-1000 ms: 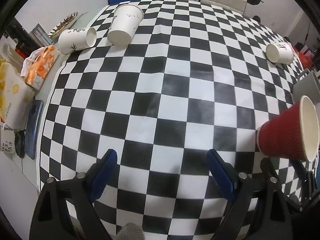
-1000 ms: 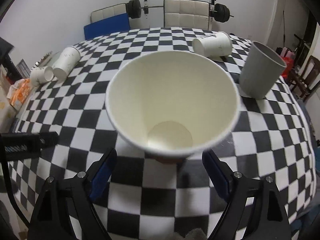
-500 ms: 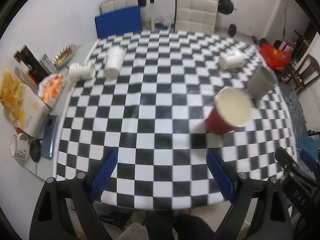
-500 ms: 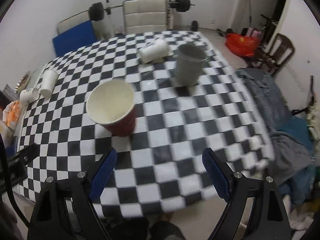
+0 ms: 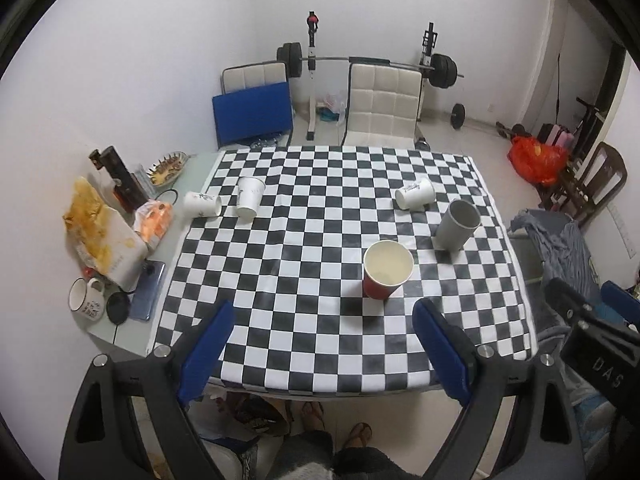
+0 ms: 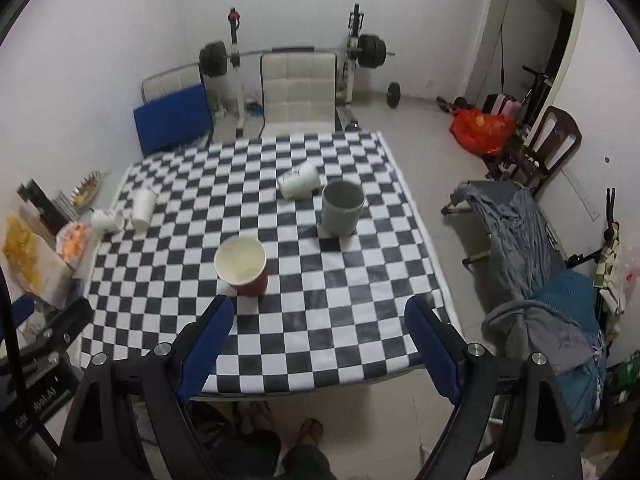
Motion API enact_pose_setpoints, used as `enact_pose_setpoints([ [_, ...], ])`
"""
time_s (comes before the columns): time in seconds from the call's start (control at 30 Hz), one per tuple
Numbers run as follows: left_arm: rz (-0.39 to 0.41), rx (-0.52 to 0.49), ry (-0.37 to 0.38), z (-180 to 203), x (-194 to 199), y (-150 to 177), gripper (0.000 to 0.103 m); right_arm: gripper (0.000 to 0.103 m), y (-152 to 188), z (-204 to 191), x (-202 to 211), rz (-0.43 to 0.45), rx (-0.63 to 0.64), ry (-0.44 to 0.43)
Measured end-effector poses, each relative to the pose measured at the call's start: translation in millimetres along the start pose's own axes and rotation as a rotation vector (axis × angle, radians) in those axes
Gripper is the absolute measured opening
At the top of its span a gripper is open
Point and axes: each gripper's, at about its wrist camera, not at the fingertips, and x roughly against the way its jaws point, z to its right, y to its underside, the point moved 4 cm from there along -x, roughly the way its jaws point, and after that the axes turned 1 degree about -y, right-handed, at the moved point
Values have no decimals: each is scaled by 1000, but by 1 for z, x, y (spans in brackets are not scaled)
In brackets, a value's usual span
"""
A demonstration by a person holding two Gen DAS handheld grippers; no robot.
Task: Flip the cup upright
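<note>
A red paper cup with a white inside stands upright on the checkered table, also in the right wrist view. A grey cup stands upright behind it to the right. Three white paper cups lie on their sides: one at the back right, two at the back left. My left gripper and right gripper are both open and empty, held high above the table's near edge.
A side shelf at the left holds a snack bag, a phone, a mug and bottles. Chairs and a barbell rack stand behind the table. A cot with clothes stands at the right.
Both grippers pulled back and rose far above the table. The red cup went from tilted near the right gripper to standing upright, free on the table.
</note>
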Motion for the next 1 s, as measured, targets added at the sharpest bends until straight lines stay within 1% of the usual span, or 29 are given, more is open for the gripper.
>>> enact_pose_setpoints([
  [0.17,13,13,6,4,23,-1,91,89,-7,3,42,46,22,-28],
  [0.4,48,20,18,5,45,-8,91,89,-12,3,74,68,45,-26],
  [0.7,68,21,33,3,55,-12,91,89,-14,4,88,83,41,-19],
  [1.0,78,28,14,-1,58,-15,91,90,-21,1,99,87,45,-40],
])
